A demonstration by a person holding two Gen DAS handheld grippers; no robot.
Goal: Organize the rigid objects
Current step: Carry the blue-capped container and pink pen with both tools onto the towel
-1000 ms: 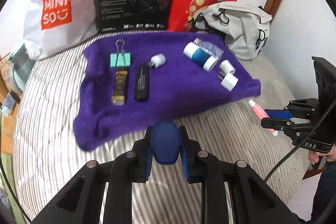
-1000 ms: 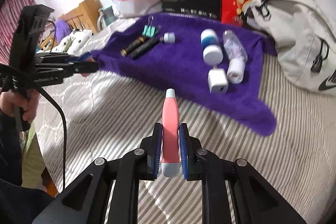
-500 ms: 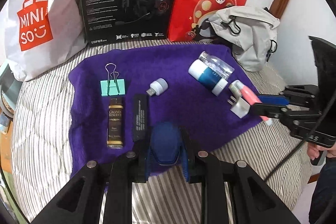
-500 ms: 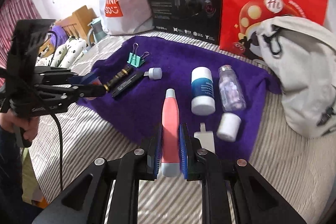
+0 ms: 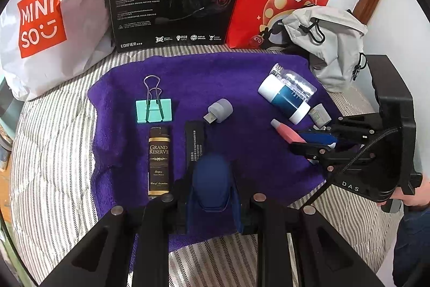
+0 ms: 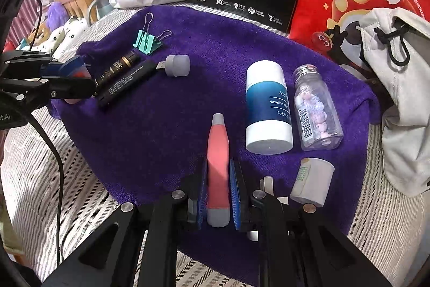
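Right tongs [image 6: 218, 192] pinch a pink, grey-capped plastic tube [image 6: 217, 152] above the purple terry towel [image 6: 166, 125], beside the white-and-blue Vaseline jar [image 6: 268, 109]. Left tongs [image 5: 212, 195] clamp a rounded dark-blue object [image 5: 211, 183].

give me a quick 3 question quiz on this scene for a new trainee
1. True or false: the right gripper is shut on the pink tube with grey ends.
2. Which item lies closest beside the blue and white Vaseline tube on the purple towel?
A. the teal binder clip
B. the clear plastic bottle of pastel tablets
C. the dark Grand Reserve bar
3. Fill in: the left gripper holds a dark ____ rounded object between its fingers.

Key: 1 true; 2 B; 3 blue
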